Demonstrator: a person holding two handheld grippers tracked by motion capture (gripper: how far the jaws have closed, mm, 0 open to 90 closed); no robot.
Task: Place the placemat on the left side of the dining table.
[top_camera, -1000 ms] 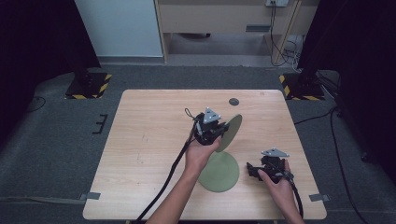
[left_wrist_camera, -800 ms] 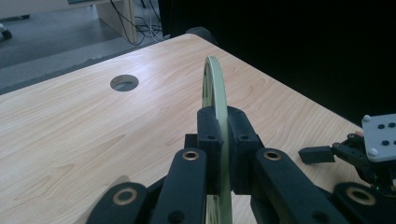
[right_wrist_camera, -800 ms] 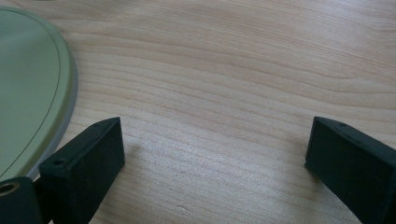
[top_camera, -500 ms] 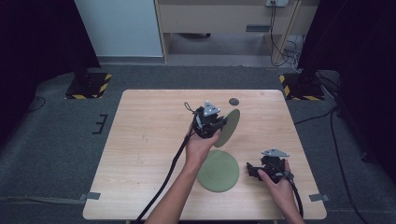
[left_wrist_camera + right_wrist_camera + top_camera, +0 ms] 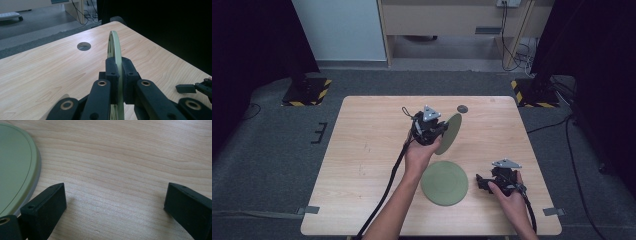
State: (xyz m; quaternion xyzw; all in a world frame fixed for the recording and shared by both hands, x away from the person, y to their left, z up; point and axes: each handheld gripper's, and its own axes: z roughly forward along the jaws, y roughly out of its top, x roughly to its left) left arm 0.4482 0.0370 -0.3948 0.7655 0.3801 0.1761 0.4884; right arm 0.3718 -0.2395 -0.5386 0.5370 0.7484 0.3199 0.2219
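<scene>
Light wood counter (image 5: 362, 150) on grey carpet, dark curtains on both sides, pale cabinet and cables at the far wall.

Nearest: right gripper (image 5: 484, 182) sits low at the near right of the counter, held in the person's right hand (image 5: 508, 192), grey three-cornered plate on top. Its jaws stand wide apart with nothing between them; in the right gripper view just bare wood grain shows between the two black pads (image 5: 46, 206). They point left toward the flat plate (image 5: 444, 182), a round olive-green plate lying flat at near centre, just beside the jaws but not touching them. Its rim shows at the left edge of the right gripper view (image 5: 15, 172).

Mid counter: left gripper (image 5: 443, 129), in the left hand (image 5: 419, 155), is raised over the centre, cable trailing back toward the near edge. Its jaws are clamped on the rim of the held plate (image 5: 451, 132), a second green plate, same look. In the left gripper view that plate (image 5: 114, 45) stands on edge, upright, between the two pads (image 5: 111, 75), both pressing its rim. It is clear of the counter surface and well apart from the flat one.

Far: a round grommet hole (image 5: 462, 108) in the counter near the far edge, right of centre, beyond the held plate. Yellow-black striped stand bases sit on the floor off both far corners.
</scene>
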